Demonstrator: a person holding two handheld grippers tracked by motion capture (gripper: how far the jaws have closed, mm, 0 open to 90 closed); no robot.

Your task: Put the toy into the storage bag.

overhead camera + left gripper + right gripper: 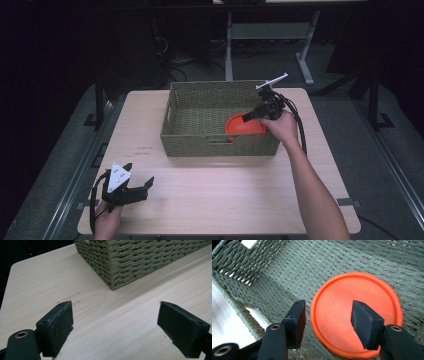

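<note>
An orange round plate (243,125) lies on the floor of the woven green basket (195,137), toward its right near corner. In the right gripper view the plate (337,307) lies just below my right gripper (328,321), whose jaws stand open with the plate's left rim between them, not touching. From above, my right gripper (248,116) reaches into the basket from the right side. My left gripper (141,186) rests open near the table's front left corner. In its own view the left gripper (115,325) holds nothing and faces the basket's corner (112,275).
The basket has a handle cut-out (255,312) in its near wall. Bare light wooden table (225,190) stretches in front of the basket. Dark floor and a desk frame (270,35) lie beyond the far edge.
</note>
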